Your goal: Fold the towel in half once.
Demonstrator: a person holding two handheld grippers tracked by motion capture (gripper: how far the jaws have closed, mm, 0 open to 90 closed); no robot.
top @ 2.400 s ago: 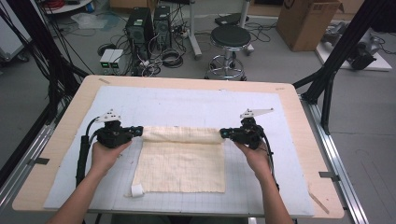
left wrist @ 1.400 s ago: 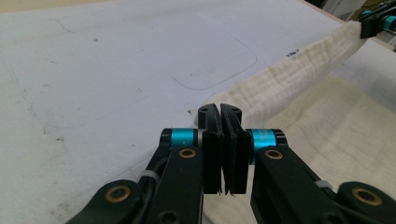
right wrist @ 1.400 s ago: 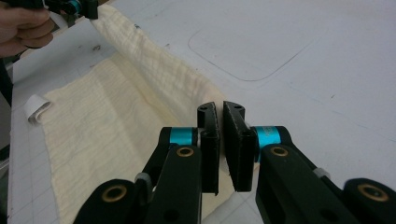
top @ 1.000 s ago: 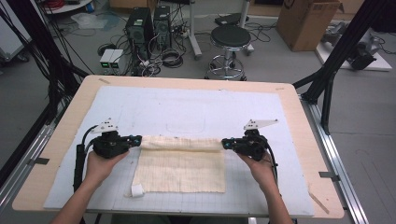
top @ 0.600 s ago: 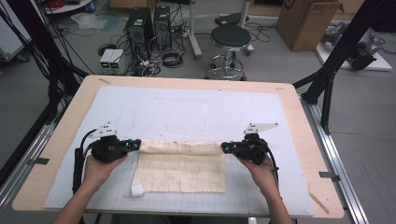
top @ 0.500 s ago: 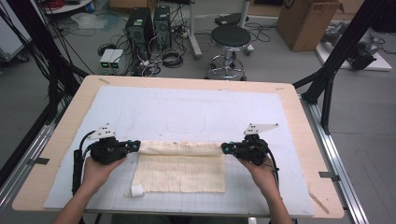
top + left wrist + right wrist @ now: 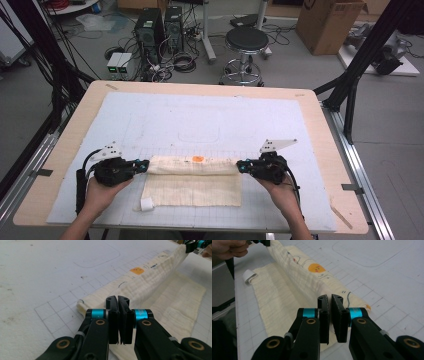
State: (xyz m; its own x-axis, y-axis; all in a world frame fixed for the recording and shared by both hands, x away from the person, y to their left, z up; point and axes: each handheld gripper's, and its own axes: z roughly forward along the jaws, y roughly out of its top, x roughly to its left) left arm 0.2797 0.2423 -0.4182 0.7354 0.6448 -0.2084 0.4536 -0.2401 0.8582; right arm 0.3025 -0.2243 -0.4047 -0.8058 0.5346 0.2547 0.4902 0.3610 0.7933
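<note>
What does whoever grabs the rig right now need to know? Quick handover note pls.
Left gripper: shut on the left end of the cream cloth, at its folded-over far edge.
Right gripper: shut on the right end of that same edge.
Cloth: lies on the white grid mat, near the person's side; the far edge is lifted and folded toward the near edge, orange print on top; white tag at the near left corner.
Done: both ends gripped, fold started.
Left: probably bring the held edge to the near edge, lay it flat, release.
</note>
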